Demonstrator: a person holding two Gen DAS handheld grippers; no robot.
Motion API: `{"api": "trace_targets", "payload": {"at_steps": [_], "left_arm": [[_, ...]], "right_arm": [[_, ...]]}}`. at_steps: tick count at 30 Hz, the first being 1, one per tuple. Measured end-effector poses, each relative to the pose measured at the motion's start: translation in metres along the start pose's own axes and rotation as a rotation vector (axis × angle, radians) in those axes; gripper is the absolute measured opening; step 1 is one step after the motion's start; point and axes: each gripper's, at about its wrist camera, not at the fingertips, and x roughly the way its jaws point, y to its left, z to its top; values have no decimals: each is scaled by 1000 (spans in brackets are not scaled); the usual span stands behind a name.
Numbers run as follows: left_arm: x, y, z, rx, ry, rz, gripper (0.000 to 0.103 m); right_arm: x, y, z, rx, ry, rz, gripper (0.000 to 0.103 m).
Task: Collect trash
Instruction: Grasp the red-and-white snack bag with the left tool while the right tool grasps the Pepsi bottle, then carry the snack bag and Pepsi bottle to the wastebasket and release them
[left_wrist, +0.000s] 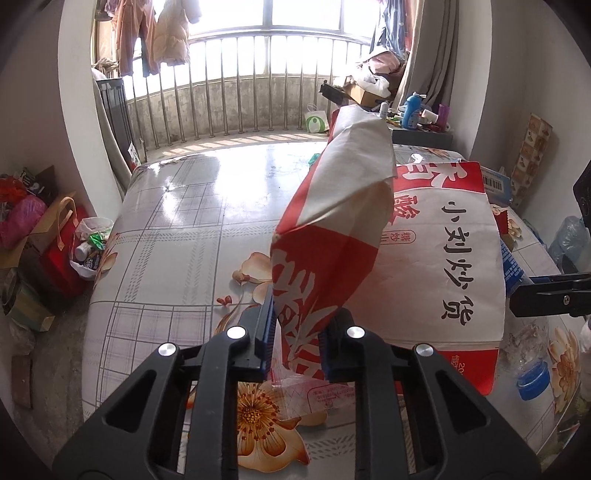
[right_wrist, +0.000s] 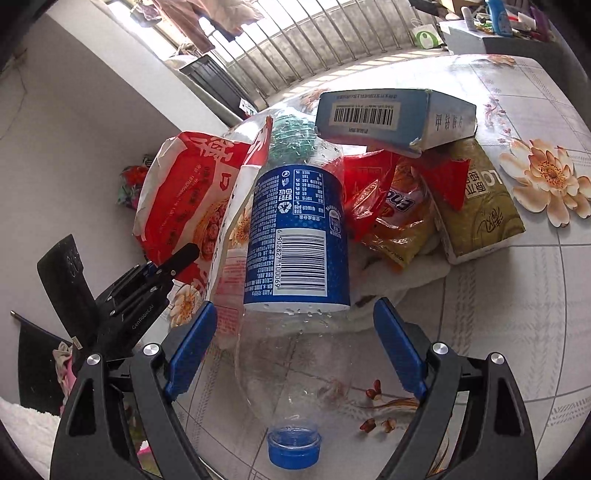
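Note:
A large red and white paper bag (left_wrist: 443, 258) with black print lies on the flowered tablecloth (left_wrist: 177, 240). My left gripper (left_wrist: 297, 343) is shut on its raised, crumpled edge, which stands up between the blue pads. In the right wrist view a clear plastic bottle (right_wrist: 295, 236) with a blue label and blue cap (right_wrist: 294, 446) lies on its side, cap towards the camera. My right gripper (right_wrist: 295, 349) is open and straddles the bottle, its pads apart from it. The same bag (right_wrist: 184, 195) lies left of the bottle.
Behind the bottle are a blue and white box (right_wrist: 391, 110), a gold pack (right_wrist: 480, 206) and orange and red snack wrappers (right_wrist: 399, 221). Bags and boxes clutter the floor at left (left_wrist: 55, 240). A side table (left_wrist: 421, 136) with bottles stands beyond.

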Motion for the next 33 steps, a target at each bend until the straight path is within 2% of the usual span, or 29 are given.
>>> {"api": "trace_targets", "payload": {"at_steps": [4, 10, 12, 25, 33], "left_arm": [[-2, 0, 1, -4, -4, 13, 16], [-13, 7, 2, -52, -33, 33, 11], [-18, 10, 2, -70, -43, 35, 10], [-61, 28, 16, -164, -167, 23, 10], [-95, 44, 27, -209, -240, 23, 10]], "right_arm": [[13, 4, 5, 3, 21, -4, 83], [26, 1, 8, 33, 49, -13, 73], [26, 1, 8, 45, 46, 4, 66], [4, 10, 4, 44, -3, 35, 65], [-28, 7, -10, 42, -58, 77, 65]]}}
